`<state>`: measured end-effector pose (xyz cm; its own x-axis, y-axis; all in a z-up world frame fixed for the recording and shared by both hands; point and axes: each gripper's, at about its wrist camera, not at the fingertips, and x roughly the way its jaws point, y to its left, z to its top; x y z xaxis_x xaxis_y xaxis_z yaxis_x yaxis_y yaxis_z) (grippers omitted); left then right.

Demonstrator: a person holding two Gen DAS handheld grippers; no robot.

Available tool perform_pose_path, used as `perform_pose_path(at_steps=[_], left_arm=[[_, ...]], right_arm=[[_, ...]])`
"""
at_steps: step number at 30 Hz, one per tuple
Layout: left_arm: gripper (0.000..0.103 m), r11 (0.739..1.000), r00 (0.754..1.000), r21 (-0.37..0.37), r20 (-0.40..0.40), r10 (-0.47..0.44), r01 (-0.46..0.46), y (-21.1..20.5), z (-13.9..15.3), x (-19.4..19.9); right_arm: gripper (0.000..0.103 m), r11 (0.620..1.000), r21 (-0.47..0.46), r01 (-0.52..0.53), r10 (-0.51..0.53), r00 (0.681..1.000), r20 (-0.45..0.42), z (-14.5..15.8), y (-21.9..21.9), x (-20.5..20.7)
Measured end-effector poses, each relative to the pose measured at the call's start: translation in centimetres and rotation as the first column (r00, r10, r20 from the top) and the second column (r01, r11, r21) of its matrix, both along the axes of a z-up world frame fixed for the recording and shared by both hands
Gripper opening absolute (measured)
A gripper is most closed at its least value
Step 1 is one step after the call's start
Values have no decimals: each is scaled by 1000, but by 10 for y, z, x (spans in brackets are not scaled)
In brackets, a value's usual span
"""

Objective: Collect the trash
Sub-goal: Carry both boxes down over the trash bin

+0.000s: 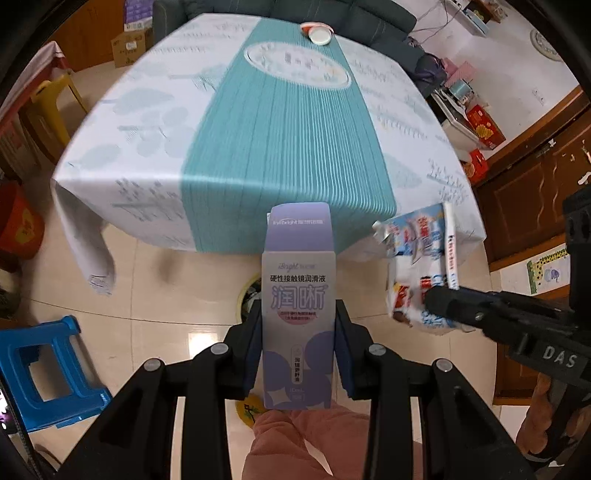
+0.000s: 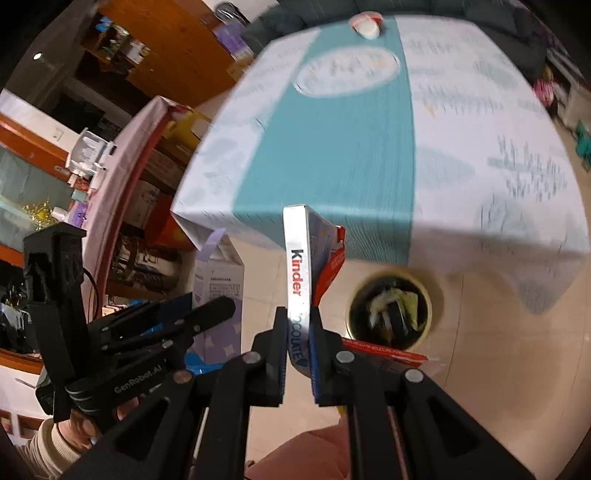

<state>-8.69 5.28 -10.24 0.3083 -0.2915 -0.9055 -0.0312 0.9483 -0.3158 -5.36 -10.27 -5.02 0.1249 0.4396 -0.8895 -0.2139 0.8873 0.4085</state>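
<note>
My left gripper [image 1: 298, 325] is shut on a tall purple eye-drop carton [image 1: 297, 295], held upright above the floor in front of the table. My right gripper [image 2: 298, 325] is shut on a flattened Kinder chocolate box [image 2: 297, 258], held edge-on; it shows in the left wrist view as a crumpled blue-white-red pack [image 1: 417, 266] at the right. A round bin [image 2: 389, 310] with a yellow rim and trash inside stands on the floor below the table edge, just right of the right gripper; part of it [image 1: 248, 295] shows behind the carton. The left gripper [image 2: 207, 314] and its carton [image 2: 221, 280] show at left.
A table with a white-and-teal cloth [image 1: 280, 122] fills the view ahead; a white lid [image 1: 320, 35] lies at its far edge. A blue plastic stool [image 1: 40, 369] stands on the floor at left, a yellow chair [image 1: 48, 107] beyond. Wooden cabinets [image 1: 535, 192] at right.
</note>
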Motion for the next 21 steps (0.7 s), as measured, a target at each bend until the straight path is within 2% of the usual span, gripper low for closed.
perform_pose_path(at_steps=[4,11,17,21], left_arm=[[33,1000,999,10,-36,-14,15,-19,-47,6],[33,999,994,50,-107,-17,22,-53,-147,15],[34,998,993,62,-121,-1,9,-64,-216,23],[34,998,991,65,-129,30,-21,-62,-255,27]], right_arm=[[10,1000,-12,3,-4,999,-53,-45,-12,0],[10,999,-38,-12,7,994,-105,-141,-27,-4],[10,999,-47,19,-27,986,-167,-234,-37,-5],[10,998,-38,56,-62,982,-181,-281,-44,-4]])
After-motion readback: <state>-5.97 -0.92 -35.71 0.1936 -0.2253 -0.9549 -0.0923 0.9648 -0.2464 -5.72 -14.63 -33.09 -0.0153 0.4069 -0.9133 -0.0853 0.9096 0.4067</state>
